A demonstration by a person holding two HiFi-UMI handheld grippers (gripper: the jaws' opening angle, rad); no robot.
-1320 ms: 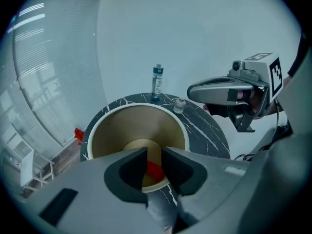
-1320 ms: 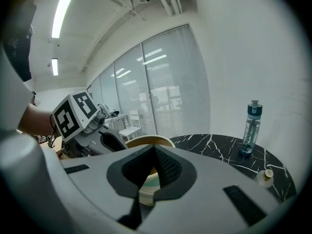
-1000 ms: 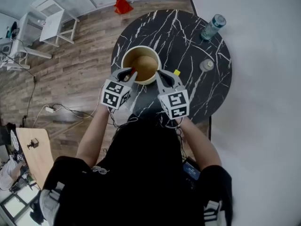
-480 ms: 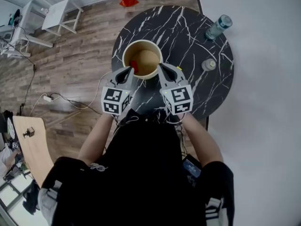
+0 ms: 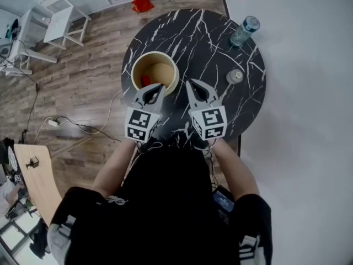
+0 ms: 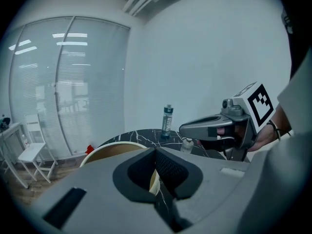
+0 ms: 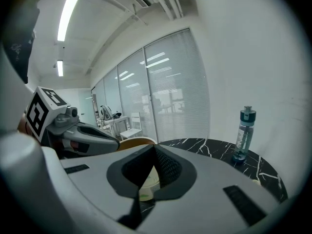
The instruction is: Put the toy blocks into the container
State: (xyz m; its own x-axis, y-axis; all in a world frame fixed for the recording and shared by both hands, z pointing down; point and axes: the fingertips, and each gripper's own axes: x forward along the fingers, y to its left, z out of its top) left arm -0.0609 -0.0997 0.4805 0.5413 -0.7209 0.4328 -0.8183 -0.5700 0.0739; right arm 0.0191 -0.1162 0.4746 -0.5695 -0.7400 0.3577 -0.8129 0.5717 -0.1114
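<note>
A round tan container stands on the black marble table. One red block lies inside it, at its left. My left gripper is shut and empty, its tips just short of the container's near rim. Beside it to the right, my right gripper is also shut with nothing in it. In the left gripper view the jaws meet in front of the container's rim. Through the right gripper's closed jaws I see the container's wall. No other block shows.
A water bottle stands at the table's far right edge, with a small round cap nearer. The table's near rim runs under my grippers. On the wooden floor lie a red thing, white furniture and cables.
The left gripper held a red block at the container's rim; the block now lies inside. Both grippers have drawn back a little toward me, and the left one has shut.
</note>
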